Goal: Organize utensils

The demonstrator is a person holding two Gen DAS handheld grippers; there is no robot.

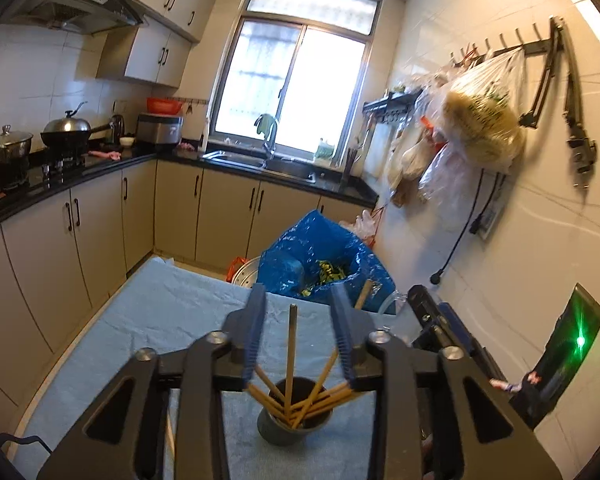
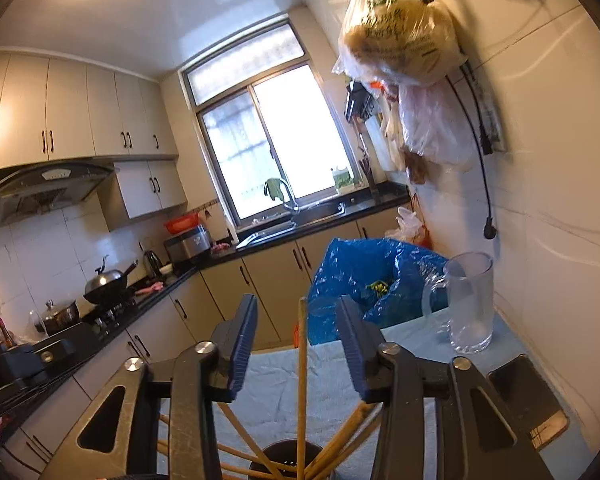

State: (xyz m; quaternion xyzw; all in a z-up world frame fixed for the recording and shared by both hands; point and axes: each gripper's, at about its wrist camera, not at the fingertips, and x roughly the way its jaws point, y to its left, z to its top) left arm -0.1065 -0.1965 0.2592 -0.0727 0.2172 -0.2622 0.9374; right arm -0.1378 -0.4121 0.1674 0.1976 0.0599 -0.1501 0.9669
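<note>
Left gripper [image 1: 298,320]: fingers spread wide, gripping nothing, poised above the dark cup [image 1: 294,420]. Cup stands on the blue cloth [image 1: 160,312], near edge; wooden chopsticks [image 1: 291,356] fan out of it, one upright between the fingers. Right gripper [image 2: 296,340]: fingers likewise apart, empty, straddling an upright chopstick [image 2: 301,380]. Clear pitcher [image 2: 470,300] far right, by the wall.

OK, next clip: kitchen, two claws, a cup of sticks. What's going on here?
A person is sorting chopsticks into a dark holder cup on a table under a blue cloth. Both the left claw and right claw hover open above the cup, gripping nothing. One chopstick stands upright between the jaws; the others fan outward. A clear pitcher stands nearby.
</note>
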